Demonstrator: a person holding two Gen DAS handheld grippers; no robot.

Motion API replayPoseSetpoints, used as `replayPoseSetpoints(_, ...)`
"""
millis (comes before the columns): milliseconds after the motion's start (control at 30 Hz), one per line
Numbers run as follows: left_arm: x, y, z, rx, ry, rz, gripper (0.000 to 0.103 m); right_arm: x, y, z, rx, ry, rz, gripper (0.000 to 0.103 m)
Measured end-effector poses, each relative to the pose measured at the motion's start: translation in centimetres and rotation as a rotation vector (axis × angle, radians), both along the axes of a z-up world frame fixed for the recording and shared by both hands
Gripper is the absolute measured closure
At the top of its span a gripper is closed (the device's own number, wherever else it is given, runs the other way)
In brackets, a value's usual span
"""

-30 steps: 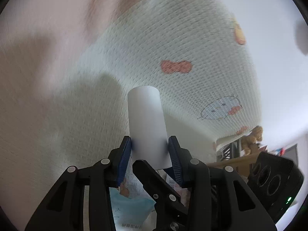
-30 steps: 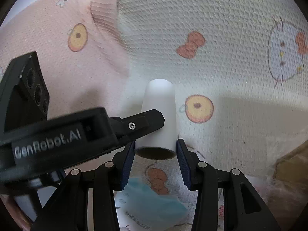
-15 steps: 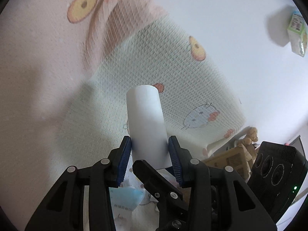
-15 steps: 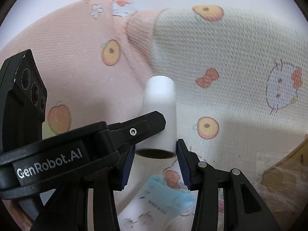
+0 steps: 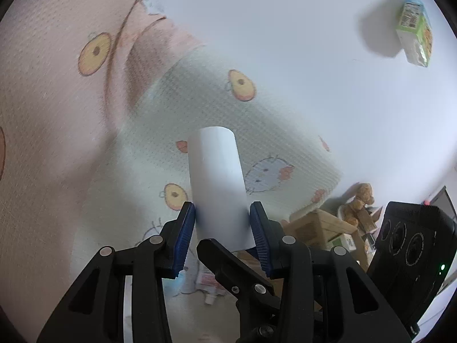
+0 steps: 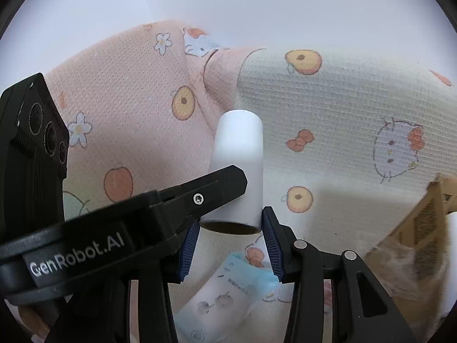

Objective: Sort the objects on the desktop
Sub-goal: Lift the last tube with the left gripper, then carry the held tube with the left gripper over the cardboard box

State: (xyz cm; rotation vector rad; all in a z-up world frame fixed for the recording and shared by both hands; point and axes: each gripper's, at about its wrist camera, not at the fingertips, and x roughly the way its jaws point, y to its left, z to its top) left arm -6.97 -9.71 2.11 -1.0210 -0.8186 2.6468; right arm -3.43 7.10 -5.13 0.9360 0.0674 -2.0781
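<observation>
Left wrist only, poss. carton (image 5: 414,20), roll (image 5: 218,188) gripped

Layout, referenced to the paper roll (image 5: 218,183)

Roll sits between the pads of both grippers: left gripper (image 5: 222,225) at its sides, right gripper (image 6: 230,237) at its open end. Printed cloth (image 5: 160,120) lies behind the roll. Carton (image 5: 414,37) stands far behind and right of it, on the table (image 5: 314,57). Sachet (image 6: 222,300) lies under the roll's near end. Cardboard box (image 6: 422,228) sits to the roll's right.
</observation>
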Motion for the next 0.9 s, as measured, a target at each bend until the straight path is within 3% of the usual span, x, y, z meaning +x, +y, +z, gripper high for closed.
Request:
replayPoseSetpoints(433,1.2,5.0,4.7,-0.064,0.098,-0.053,0.059,0.8,5.0,4.5,-0.07,0.075,-0.037,0.062)
replayPoseSetpoints(900,-0.8,11.4,5.4,-0.125,0.091,-0.188,0.059,-0.8,11.0,5.6,-0.07,0.062,-0.13,0.062)
